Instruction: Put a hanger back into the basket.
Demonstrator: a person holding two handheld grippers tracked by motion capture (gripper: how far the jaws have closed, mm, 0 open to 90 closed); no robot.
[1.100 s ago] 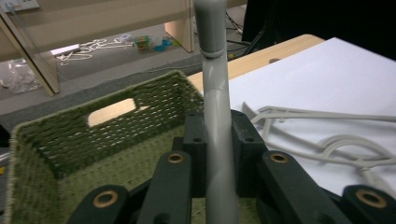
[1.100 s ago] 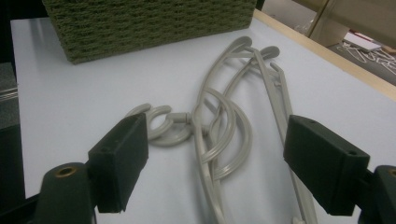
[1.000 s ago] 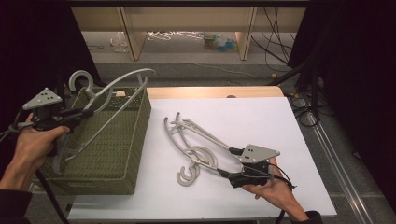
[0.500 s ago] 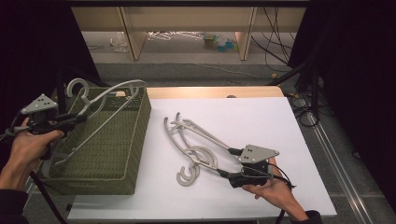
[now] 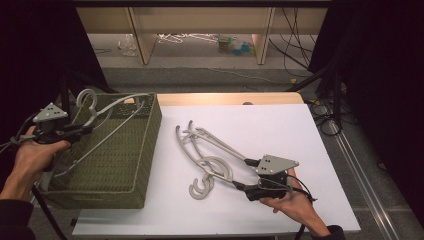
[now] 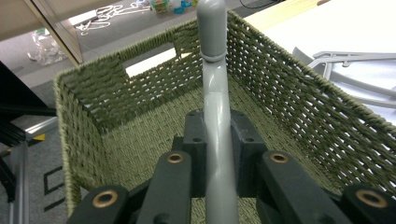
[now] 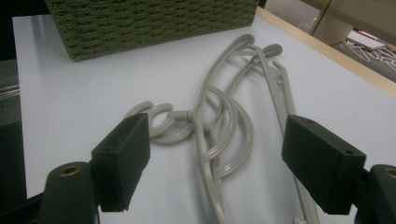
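Left claw (image 5: 82,131) clamped on grey plastic hanger (image 5: 107,117), held over green woven basket (image 5: 145,150), long axis slanting from near-left to far-right, hook (image 5: 87,96) uppermost; right claw (image 5: 239,173) spread wide, empty, low over heap of grey hangers (image 5: 205,155) on white counter (image 5: 300,130).

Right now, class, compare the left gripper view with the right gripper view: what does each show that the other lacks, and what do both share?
Left gripper view: the left gripper shut on a grey hanger, held over the inside of the green woven basket. Right gripper view: the right gripper open above the hangers on the table, whose hooks lie near its left jaw. Both share the basket, the white table and grey hangers lying on it.
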